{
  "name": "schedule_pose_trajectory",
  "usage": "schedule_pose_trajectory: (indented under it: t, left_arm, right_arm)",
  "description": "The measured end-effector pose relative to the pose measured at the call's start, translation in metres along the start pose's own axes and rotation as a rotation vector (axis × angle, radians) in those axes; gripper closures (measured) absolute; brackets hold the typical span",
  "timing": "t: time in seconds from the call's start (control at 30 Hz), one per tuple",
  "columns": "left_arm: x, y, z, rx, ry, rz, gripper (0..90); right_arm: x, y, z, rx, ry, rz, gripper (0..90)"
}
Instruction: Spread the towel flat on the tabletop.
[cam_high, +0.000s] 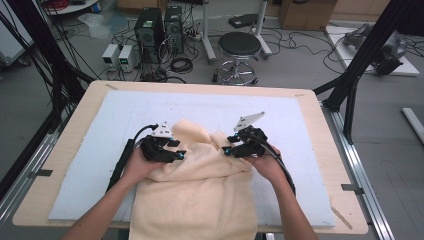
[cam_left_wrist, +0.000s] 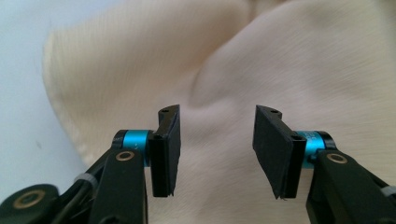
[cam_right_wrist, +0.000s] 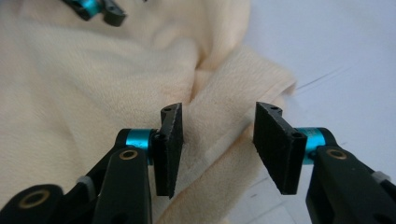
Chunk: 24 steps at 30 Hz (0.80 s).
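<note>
White table padding (cam_high: 100, 150) surrounds the cream towel (cam_high: 200, 190); left gripper (cam_high: 176, 150) and right gripper (cam_high: 231, 145) released.

One camera sits high up on the person's side and looks forward and down at the whole table (cam_high: 60, 150), with the floor behind. Two more cameras ride on the grippers and look along their black jaws from very close. All three see the same cream towel (cam_high: 200, 190) (cam_left_wrist: 289, 56) (cam_right_wrist: 70, 93).
</note>
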<state>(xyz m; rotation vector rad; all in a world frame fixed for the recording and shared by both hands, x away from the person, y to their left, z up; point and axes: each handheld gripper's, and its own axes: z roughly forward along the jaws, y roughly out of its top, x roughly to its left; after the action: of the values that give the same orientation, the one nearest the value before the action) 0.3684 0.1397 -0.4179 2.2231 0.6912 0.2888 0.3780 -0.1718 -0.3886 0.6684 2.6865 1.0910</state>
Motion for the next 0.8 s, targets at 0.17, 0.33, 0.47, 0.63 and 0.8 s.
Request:
schedule_pose_trajectory:
  t: [0.17, 0.33, 0.47, 0.63, 0.8]
  left_arm:
    - [0.009, -0.011, 0.009, 0.065, 0.012, -0.019, 83.8]
    - [0.002, -0.008, 0.006, 0.086, 0.057, 0.015, 86.2]
    - [0.002, -0.013, -0.014, 0.047, 0.069, -0.022, 86.2]
    - [-0.008, -0.026, -0.048, 0.0, 0.062, 0.001, 86.2]
    - [-0.034, -0.045, -0.084, -0.057, 0.042, 0.025, 86.2]
  right_arm:
    - [0.0, -0.009, 0.005, 0.006, 0.019, -0.007, 84.3]
    - [0.001, -0.011, -0.026, -0.082, -0.054, -0.004, 85.6]
    - [0.001, -0.02, -0.047, -0.089, -0.094, 0.008, 85.7]
    - [0.008, -0.036, -0.071, -0.1, -0.132, 0.009, 85.7]
    - [0.044, -0.05, -0.094, -0.135, -0.112, -0.026, 85.7]
